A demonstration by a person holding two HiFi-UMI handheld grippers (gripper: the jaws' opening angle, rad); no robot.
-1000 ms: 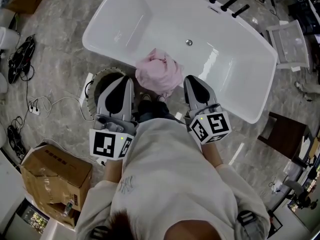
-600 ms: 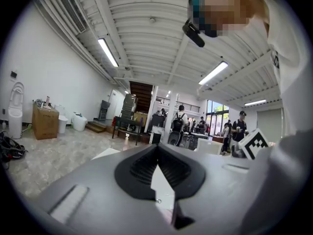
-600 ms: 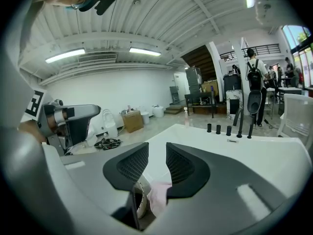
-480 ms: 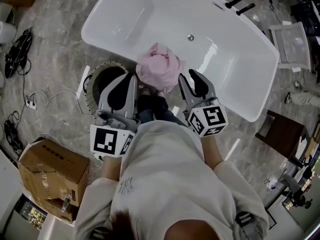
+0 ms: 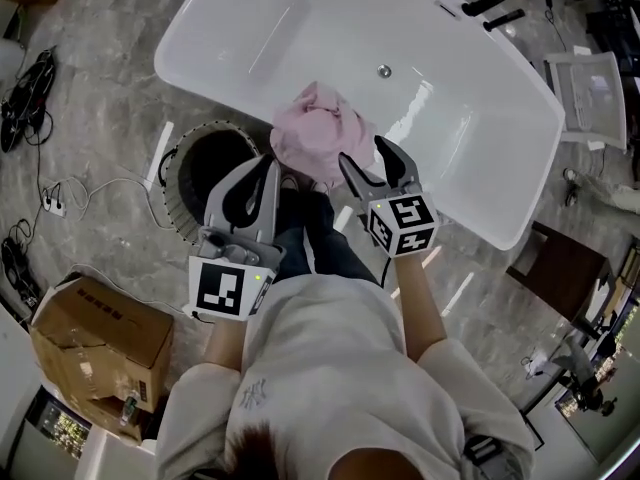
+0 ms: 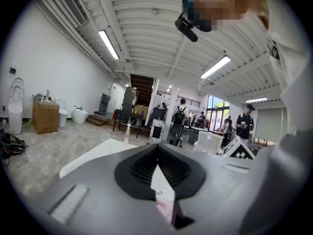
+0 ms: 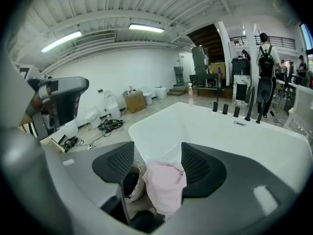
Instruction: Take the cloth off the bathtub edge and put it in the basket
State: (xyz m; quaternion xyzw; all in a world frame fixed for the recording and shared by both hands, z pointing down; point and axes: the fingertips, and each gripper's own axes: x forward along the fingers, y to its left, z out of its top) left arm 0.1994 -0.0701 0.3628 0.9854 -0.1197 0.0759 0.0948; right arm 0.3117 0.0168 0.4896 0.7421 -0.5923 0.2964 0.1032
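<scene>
Your right tongs (image 5: pixel 364 152) have just been opening and now stand released, with nothing pinched yet. The pink cloth (image 5: pixel 318 133) sits heaped on the near rim of the bathtub (image 5: pixel 480 98), right ahead of them. Your left tongs (image 5: pixel 268 173) are clenched and empty. Get both pads round a thick fold before closing. The basket (image 5: pixel 176 200) waits on the floor against the bathtub's near side.

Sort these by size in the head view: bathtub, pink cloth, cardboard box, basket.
1. White oval bathtub
2. Brown cardboard box
3. Round dark basket and crumpled pink cloth: look alike; the basket is partly hidden.
</scene>
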